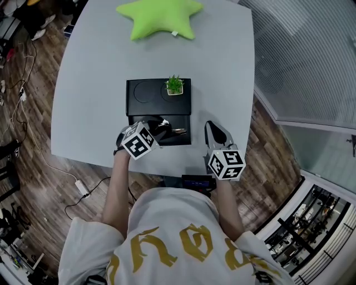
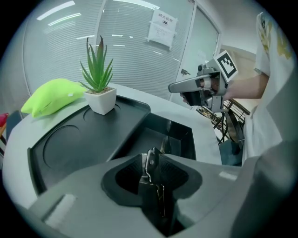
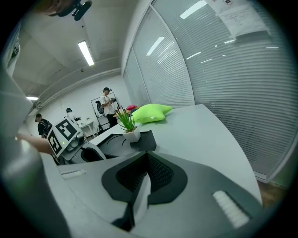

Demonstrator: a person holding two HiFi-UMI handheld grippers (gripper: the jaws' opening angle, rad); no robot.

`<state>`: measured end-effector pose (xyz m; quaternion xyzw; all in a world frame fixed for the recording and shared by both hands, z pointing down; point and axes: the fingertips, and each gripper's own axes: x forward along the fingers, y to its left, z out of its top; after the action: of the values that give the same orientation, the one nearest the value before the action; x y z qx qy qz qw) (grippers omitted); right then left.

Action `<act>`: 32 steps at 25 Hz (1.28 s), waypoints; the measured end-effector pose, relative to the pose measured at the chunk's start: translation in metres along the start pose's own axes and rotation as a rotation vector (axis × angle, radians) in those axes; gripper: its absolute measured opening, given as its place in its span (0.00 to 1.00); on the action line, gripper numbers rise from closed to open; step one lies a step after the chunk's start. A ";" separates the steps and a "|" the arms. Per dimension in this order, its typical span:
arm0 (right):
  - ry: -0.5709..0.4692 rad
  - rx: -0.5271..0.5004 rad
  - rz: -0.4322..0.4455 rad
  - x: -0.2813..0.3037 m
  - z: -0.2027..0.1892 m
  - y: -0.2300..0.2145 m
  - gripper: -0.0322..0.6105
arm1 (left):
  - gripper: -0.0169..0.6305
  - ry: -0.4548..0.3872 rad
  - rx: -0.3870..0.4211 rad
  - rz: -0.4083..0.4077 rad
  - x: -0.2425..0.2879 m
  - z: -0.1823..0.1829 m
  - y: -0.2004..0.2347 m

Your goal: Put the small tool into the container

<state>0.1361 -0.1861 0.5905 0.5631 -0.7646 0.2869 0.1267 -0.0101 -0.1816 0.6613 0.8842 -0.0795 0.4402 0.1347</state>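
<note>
A black desk organiser [image 1: 133,106] lies on the grey table, with a flat upper part and a deeper compartment [image 2: 182,135] at its near end. My left gripper [image 1: 161,126] hangs over that compartment, shut on a small black and silver metal tool [image 2: 150,163] that stands up between the jaws. The tool's shiny end [image 1: 178,131] pokes out over the compartment. My right gripper [image 1: 213,130] hovers above the table just right of the organiser, shut with nothing in it [image 3: 139,187]. It also shows in the left gripper view [image 2: 180,87].
A small potted plant [image 1: 174,86] stands on the organiser's far right corner. A green star cushion [image 1: 160,16] lies at the far table edge. The table's near edge [image 1: 167,170] is close to the person's body. People stand in the background of the right gripper view.
</note>
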 end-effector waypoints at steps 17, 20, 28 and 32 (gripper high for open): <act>-0.058 -0.098 0.071 -0.028 0.018 0.042 0.08 | 0.17 -0.336 -0.174 0.218 -0.086 0.052 0.009; -0.069 -0.130 0.087 -0.036 0.021 0.054 0.08 | 0.17 -0.396 -0.192 0.227 -0.100 0.057 0.000; -0.121 -0.194 0.103 -0.066 0.030 0.077 0.08 | 0.17 -0.572 -0.299 0.265 -0.143 0.069 -0.037; -0.156 -0.214 0.115 -0.082 0.038 0.090 0.08 | 0.11 -0.671 -0.385 0.334 -0.172 0.070 -0.039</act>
<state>0.0840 -0.1250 0.4913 0.5222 -0.8294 0.1657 0.1095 -0.0503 -0.1621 0.4764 0.9123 -0.3417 0.1208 0.1908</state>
